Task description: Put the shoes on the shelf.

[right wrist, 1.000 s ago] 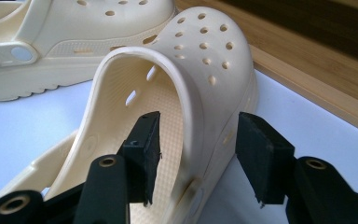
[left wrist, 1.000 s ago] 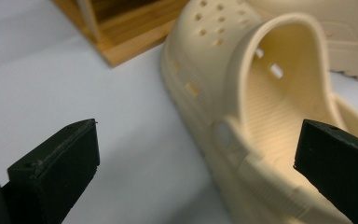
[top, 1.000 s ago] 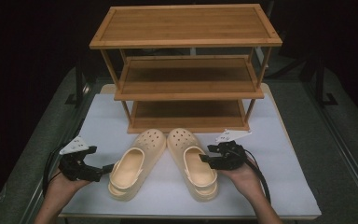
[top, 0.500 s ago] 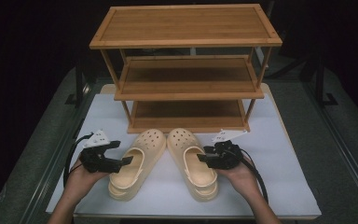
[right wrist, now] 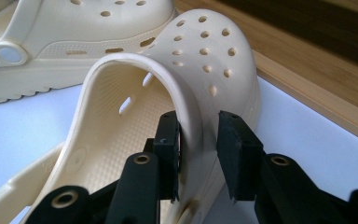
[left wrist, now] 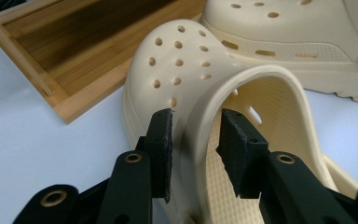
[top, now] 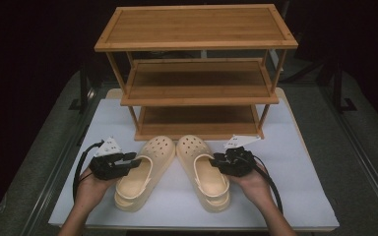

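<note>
Two cream perforated clogs lie side by side, toes toward the rack. My left gripper (top: 134, 161) reaches in from the left clog's (top: 142, 172) outer side. In the left gripper view its jaws (left wrist: 196, 126) straddle that clog's side wall (left wrist: 186, 60); they have just been closing, the outer pad touches and the inner pad stands a sliver off. My right gripper (top: 215, 161) straddles the right clog's (top: 204, 169) side wall (right wrist: 209, 51) the same way. Its jaws (right wrist: 198, 126) have also been closing, with the inner pad on the rim and the outer one just clear.
A three-tier bamboo shoe rack (top: 197, 83) stands just beyond the clogs' toes, its lowest shelf (top: 197, 120) near table level. The white tabletop (top: 300, 162) has free room to both sides. Dark floor and rails flank the table.
My left gripper has moved right from the table's left side to the left clog, and its jaws have narrowed around the side wall. The right gripper stayed in place, its jaws narrowing.
</note>
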`<move>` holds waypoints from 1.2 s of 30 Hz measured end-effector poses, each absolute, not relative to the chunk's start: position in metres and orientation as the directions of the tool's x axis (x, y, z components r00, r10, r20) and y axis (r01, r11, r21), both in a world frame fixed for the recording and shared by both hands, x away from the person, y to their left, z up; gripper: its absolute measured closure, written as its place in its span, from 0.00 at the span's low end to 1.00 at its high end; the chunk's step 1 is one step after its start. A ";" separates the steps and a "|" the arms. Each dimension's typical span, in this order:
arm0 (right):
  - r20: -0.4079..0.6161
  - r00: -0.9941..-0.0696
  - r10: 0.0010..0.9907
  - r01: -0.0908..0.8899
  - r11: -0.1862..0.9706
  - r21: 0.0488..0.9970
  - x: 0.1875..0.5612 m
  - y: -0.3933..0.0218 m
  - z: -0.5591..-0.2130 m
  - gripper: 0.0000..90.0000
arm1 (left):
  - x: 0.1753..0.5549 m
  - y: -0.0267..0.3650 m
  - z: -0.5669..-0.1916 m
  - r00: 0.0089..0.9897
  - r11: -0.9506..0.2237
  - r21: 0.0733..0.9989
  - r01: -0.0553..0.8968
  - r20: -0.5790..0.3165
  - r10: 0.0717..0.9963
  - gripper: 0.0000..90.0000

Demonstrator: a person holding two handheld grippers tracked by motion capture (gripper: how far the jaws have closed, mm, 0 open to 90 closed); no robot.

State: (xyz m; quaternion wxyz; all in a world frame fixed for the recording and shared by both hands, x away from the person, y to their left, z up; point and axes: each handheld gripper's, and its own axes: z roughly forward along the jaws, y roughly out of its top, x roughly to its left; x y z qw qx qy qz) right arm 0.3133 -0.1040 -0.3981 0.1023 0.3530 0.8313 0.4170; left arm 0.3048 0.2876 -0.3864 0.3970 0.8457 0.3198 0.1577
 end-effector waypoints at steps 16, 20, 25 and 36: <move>0.040 -0.717 0.696 0.455 0.425 0.783 0.308 -0.102 -0.393 0.91 | 0.300 0.285 -0.384 0.689 -0.500 0.749 0.436 0.079 0.720 0.91; 0.024 -0.697 0.717 0.453 0.414 0.790 0.308 -0.108 -0.391 0.93 | 0.300 0.283 -0.383 0.681 -0.501 0.750 0.432 0.093 0.726 0.93; 0.032 -0.683 0.730 0.460 0.395 0.796 0.309 -0.115 -0.387 0.93 | 0.302 0.280 -0.376 0.669 -0.493 0.756 0.431 0.099 0.736 0.93; 0.017 -0.644 0.765 0.456 0.366 0.811 0.314 -0.137 -0.375 0.93 | 0.323 0.257 -0.361 0.661 -0.481 0.773 0.413 0.109 0.742 0.93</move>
